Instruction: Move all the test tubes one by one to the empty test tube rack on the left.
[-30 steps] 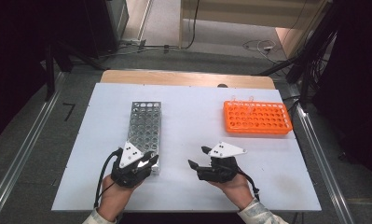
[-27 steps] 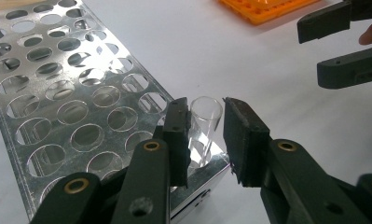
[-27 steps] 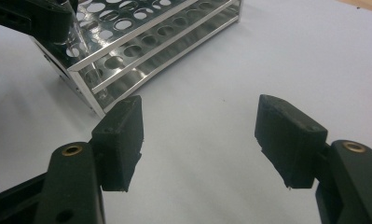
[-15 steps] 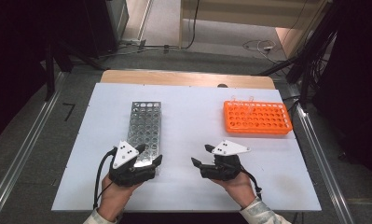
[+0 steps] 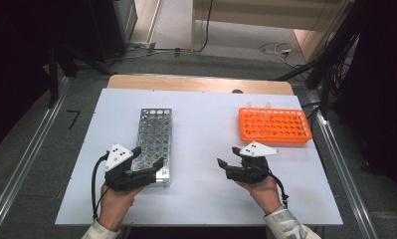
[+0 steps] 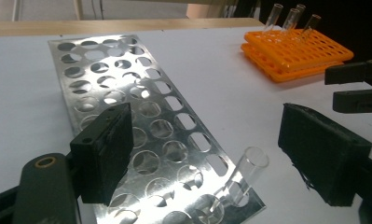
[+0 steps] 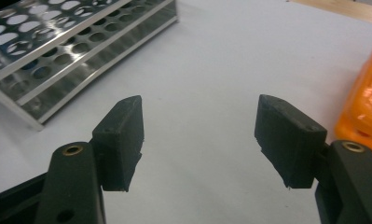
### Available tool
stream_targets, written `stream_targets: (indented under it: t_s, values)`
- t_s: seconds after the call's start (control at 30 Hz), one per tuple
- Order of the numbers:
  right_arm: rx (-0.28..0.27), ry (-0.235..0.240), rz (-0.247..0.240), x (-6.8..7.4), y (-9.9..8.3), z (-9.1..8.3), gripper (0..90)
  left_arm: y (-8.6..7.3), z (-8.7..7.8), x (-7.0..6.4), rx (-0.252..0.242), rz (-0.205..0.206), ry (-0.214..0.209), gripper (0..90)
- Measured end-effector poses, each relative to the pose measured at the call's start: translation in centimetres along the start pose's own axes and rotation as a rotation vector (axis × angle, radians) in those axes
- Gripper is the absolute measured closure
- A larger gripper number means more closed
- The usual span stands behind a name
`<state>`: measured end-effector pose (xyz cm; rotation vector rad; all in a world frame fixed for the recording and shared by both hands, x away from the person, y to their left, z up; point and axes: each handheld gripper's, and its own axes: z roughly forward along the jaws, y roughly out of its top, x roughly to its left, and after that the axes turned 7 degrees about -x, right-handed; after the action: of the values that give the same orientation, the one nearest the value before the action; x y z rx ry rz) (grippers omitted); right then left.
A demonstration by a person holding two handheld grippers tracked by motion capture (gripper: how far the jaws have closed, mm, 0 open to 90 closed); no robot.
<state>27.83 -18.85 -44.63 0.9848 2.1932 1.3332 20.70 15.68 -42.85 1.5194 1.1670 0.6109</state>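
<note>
The left gripper (image 6: pixel 221 154) was held wide open around a clear glass tube (image 6: pixel 239 179) standing in the perforated steel rack (image 6: pixel 127 107); the right gripper (image 7: pixel 197 140) gaped empty.

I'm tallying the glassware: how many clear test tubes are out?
4: one test tube at the metal rack's near corner between the open left gripper jaws; three tubes in the orange rack. More may be hidden.

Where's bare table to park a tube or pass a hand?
Widest free patch: between metal rack and orange rack, reaching the far edge of the table. Crowded near the left gripper at the metal rack's near end, with one tube.
</note>
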Motion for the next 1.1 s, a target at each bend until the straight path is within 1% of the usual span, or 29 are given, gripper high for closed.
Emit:
stream_targets:
  t_s: [0.03, 0.07, 0.1, 0.13, 0.17, 0.23, 0.27, 0.3, 0.4, 0.43, 0.47, 0.6, 0.83, 0.9, 1.03, 1.07, 1.1]
  values:
    - [-0.001, -0.006, 0.004, -0.3, 0.0, 0.0, 31.3, 0.0, 0.0, 0.2, -0.004, -0.002, 0.004, 17.8]
    - [-0.002, -0.024, 0.018, -0.9, 0.0, -0.1, 31.3, 0.1, -0.1, 0.3, -0.006, -0.006, 0.011, 17.8]
    - [-0.002, -0.024, 0.018, -0.9, 0.0, -0.1, 31.3, 0.1, -0.1, 0.5, -0.009, -0.005, 0.019, 17.8]
    - [-0.004, -0.040, 0.027, -1.6, 0.0, -0.1, 31.3, 0.1, -0.1, 0.6, -0.008, -0.006, 0.018, 17.8]
    - [-0.004, -0.040, 0.027, -1.6, 0.0, -0.1, 31.3, 0.1, -0.1, 0.7, -0.009, -0.007, 0.024, 17.8]
    - [-0.003, -0.058, 0.041, -2.3, 0.0, -0.1, 31.3, 0.1, -0.1, 0.8, -0.011, -0.003, 0.032, 17.8]
    - [-0.005, -0.077, 0.049, -3.0, 0.0, -0.2, 31.3, 0.1, -0.1, 0.9, -0.011, -0.003, 0.034, 17.8]
    - [-0.005, -0.077, 0.049, -3.0, 0.0, -0.2, 31.3, 0.1, -0.1, 0.9, -0.013, -0.004, 0.037, 17.8]
    - [-0.010, -0.103, 0.063, -4.0, 0.0, -0.3, 31.3, 0.1, -0.2, 1.1, -0.020, 0.003, 0.056, 17.8]
    - [-0.011, -0.120, 0.076, -4.7, -0.1, -0.4, 31.4, 0.1, -0.2, 1.1, -0.023, 0.003, 0.060, 17.8]
    - [-0.011, -0.120, 0.076, -4.7, -0.1, -0.4, 31.4, 0.1, -0.3, 1.2, -0.026, 0.001, 0.066, 17.8]
    - [-0.013, -0.152, 0.097, -5.9, -0.2, -0.6, 31.6, 0.1, -0.4, 1.3, -0.039, -0.007, 0.077, 17.9]
    - [-0.028, -0.213, 0.109, -7.8, -0.2, -0.8, 32.2, 0.2, -0.7, 1.5, -0.051, -0.010, 0.088, 18.1]
    - [-0.034, -0.230, 0.114, -8.4, -0.1, -0.7, 32.3, 0.2, -0.7, 1.6, -0.055, -0.010, 0.091, 18.1]
    - [-0.034, -0.259, 0.140, -9.6, -0.2, -0.5, 32.5, 0.3, -0.7, 1.7, -0.060, -0.012, 0.092, 18.2]
    - [-0.037, -0.277, 0.146, -10.2, -0.2, -0.4, 33.1, 0.3, -0.7, 1.7, -0.060, -0.012, 0.092, 18.2]
    - [-0.037, -0.277, 0.146, -10.2, -0.2, -0.4, 33.1, 0.3, -0.7, 1.7, -0.060, -0.013, 0.092, 18.2]
